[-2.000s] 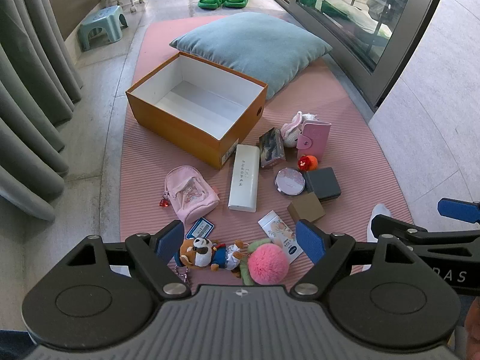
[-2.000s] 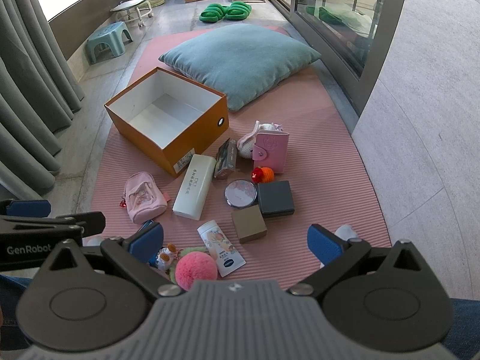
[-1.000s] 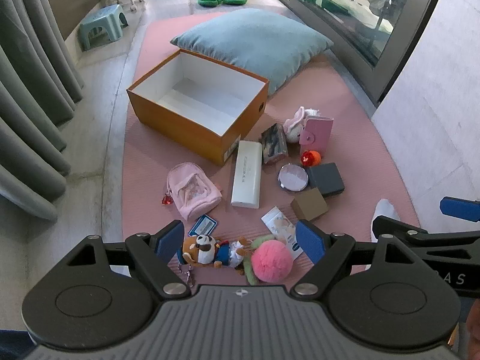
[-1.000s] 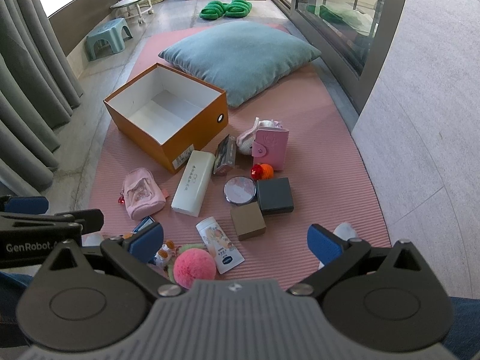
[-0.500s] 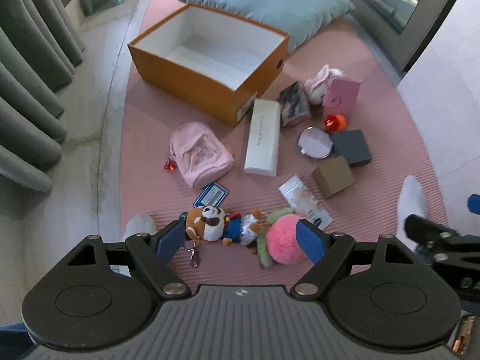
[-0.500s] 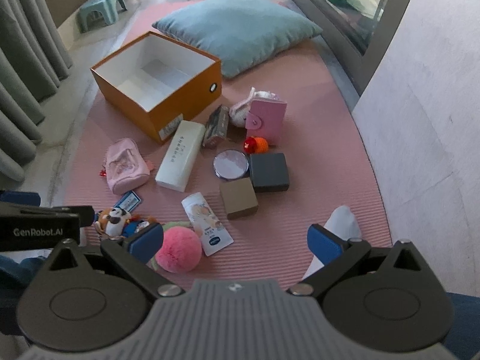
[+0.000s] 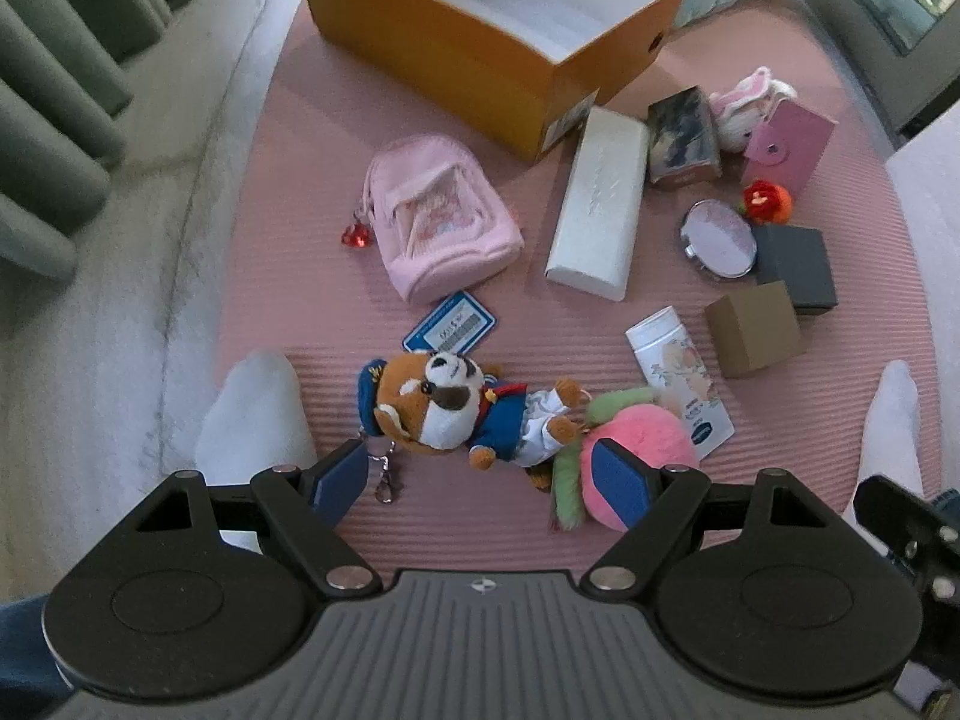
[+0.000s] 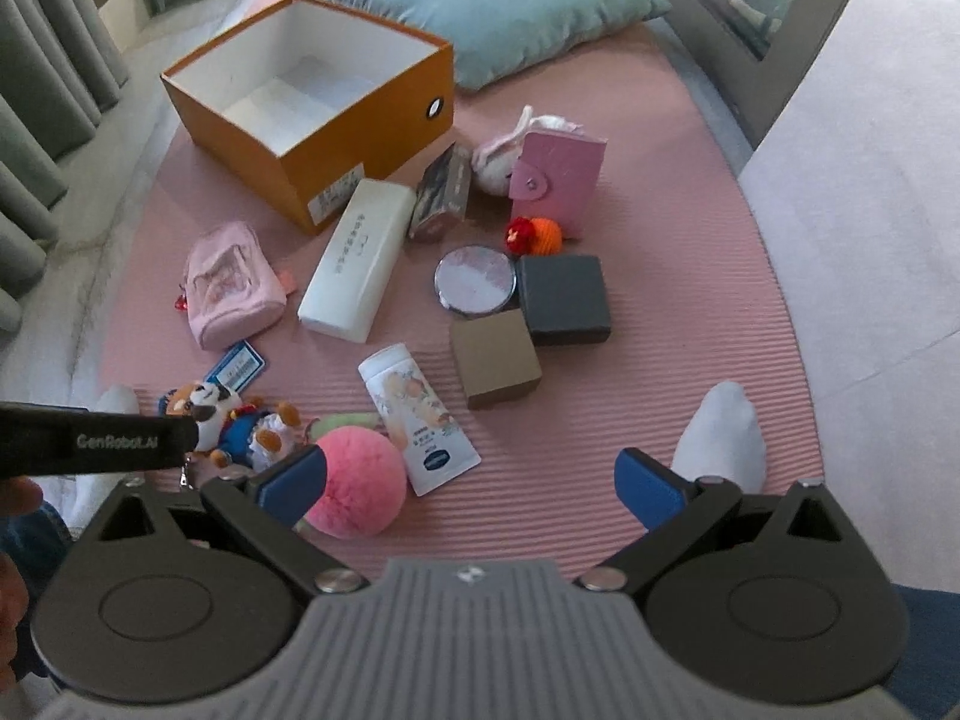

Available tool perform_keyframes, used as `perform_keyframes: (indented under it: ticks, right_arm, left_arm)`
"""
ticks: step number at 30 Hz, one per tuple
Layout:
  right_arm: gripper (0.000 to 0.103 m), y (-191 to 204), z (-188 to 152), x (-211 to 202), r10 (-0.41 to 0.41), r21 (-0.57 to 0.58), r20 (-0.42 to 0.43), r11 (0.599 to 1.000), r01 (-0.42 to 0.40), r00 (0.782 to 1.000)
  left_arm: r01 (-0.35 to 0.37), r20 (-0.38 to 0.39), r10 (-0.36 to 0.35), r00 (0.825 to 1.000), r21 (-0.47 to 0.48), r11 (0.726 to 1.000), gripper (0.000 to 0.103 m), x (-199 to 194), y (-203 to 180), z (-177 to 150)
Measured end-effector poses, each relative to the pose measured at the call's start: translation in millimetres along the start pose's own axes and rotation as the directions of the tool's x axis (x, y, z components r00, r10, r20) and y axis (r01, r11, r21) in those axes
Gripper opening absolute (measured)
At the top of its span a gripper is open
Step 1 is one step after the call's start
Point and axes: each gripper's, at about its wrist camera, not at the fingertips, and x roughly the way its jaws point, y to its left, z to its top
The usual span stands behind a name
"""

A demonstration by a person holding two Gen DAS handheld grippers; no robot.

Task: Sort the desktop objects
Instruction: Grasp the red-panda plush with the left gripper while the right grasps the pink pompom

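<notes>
Sorting not yet begun: orange shoebox (image 8: pixel 312 120) stands open and empty at the far end of the pink mat (image 8: pixel 660 276), everything else loose on the mat in front of it.

Left gripper (image 7: pixel 480 474) hangs low over the near edge, jaws wide, nothing between them. The raccoon plush keychain (image 7: pixel 444 402) lies just ahead of the gap, its clip by the left pad; probably the first pick, since it is nearest and soft enough to pinch anywhere.

Right gripper (image 8: pixel 471 480) is also spread wide and empty, set higher and further back. The pink pompom (image 8: pixel 357 480) lies just beside its left pad, touching the hand cream tube (image 8: pixel 417 414).

Further out: white glasses case (image 8: pixel 357 258) leaning close to the box corner, pink mini backpack (image 7: pixel 441 222), round compact mirror (image 8: pixel 476 281), brown cardboard box (image 8: pixel 495 357) touching a grey box (image 8: pixel 564 299), and a pink card wallet (image 8: pixel 555 180) standing upright.

Person's socked feet (image 7: pixel 258 414) rest on the mat at either side, bracketing the pile.
</notes>
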Motion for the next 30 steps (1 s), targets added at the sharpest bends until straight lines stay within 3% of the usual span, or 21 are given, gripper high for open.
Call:
perform_keyframes:
  ticks: [6,15,20,25,30]
  right_arm:
    - [0.103,3.1,-0.1,22.2,0.007,-0.001,-0.021,1.000,-0.007,1.000]
    - [0.102,14.5,-13.9,74.2,0.044,-0.049,-0.086,0.998,-0.048,0.995]
    - [0.087,21.0,-23.7,100.3,0.133,-0.067,-0.118,0.988,-0.141,0.984]
    - [0.087,40.4,-23.3,107.2,0.203,-0.106,-0.066,0.972,-0.210,0.977]
    - [0.086,59.6,-21.8,121.8,0.225,-0.157,-0.081,0.959,-0.236,0.971]
  left_arm:
    - [-0.008,-0.045,0.006,0.999,-0.043,0.999,0.097,30.3,1.1,-0.6]
    - [0.027,-0.115,-0.058,0.992,-0.253,0.967,0.097,75.1,32.2,2.7]
    - [0.100,-0.089,-0.143,0.986,-0.375,0.921,0.096,88.4,47.1,6.0]
    - [0.154,-0.067,-0.210,0.975,-0.477,0.866,0.097,104.4,59.6,7.9]
    - [0.202,-0.054,-0.274,0.960,-0.543,0.815,0.096,121.3,66.2,7.6]
